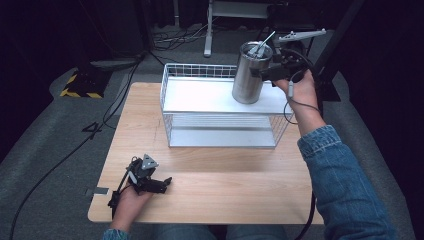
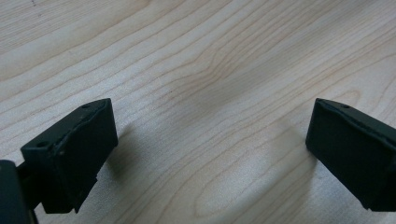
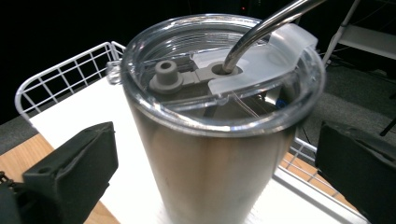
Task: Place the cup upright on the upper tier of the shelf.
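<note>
While its jaws are spread wide apart, the right claw (image 3: 215, 172) is held around a steel tumbler (image 1: 251, 73) without touching it. The tumbler, fitted with a clear lid (image 3: 219, 70) and metal straw (image 3: 261, 28), stands on the white shelf (image 1: 200, 97) of a wire rack (image 1: 172, 125). The left claw (image 1: 161, 184), jaws apart, is rested on the wooden bench (image 1: 225, 185).

Probably a recording lab: dark surroundings, floor cables (image 1: 60, 160), hazard-striped stand base (image 1: 80, 85).
</note>
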A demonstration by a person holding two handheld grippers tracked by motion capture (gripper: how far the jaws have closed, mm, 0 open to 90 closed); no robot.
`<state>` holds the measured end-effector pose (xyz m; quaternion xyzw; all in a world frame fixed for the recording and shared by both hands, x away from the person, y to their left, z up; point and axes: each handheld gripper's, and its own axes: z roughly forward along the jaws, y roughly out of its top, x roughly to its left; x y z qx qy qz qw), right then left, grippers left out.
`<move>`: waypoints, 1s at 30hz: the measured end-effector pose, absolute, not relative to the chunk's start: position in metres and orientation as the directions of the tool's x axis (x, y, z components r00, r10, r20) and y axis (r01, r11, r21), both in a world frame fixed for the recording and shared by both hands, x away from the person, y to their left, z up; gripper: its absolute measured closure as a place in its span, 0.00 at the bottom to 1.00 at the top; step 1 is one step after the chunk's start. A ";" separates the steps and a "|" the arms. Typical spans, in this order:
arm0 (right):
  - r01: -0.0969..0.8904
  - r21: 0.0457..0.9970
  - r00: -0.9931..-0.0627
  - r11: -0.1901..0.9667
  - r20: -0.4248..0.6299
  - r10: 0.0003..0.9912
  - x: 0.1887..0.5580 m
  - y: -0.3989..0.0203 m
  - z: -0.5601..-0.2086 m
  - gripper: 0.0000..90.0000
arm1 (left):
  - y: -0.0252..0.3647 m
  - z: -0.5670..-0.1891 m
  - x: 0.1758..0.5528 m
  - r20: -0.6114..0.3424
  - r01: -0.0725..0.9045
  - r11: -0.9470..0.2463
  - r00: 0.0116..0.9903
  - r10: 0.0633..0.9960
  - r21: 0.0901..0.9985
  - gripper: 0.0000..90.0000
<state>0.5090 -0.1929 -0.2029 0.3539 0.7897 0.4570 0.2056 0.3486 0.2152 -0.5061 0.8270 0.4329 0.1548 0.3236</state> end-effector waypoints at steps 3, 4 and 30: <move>0.366 0.866 -0.670 0.340 -0.008 0.742 0.502 -0.199 -0.200 0.00 | 0.215 -0.506 0.348 -0.024 0.616 -0.416 0.577 0.816 0.669 0.03; 0.361 0.870 -0.673 0.337 -0.007 0.740 0.499 -0.200 -0.199 0.00 | 0.215 -0.506 0.348 -0.024 0.616 -0.415 0.576 0.817 0.669 0.03; 0.302 0.884 -0.711 0.358 -0.042 0.702 0.435 -0.255 -0.208 0.01 | 0.215 -0.506 0.350 -0.028 0.618 -0.415 0.578 0.816 0.668 0.03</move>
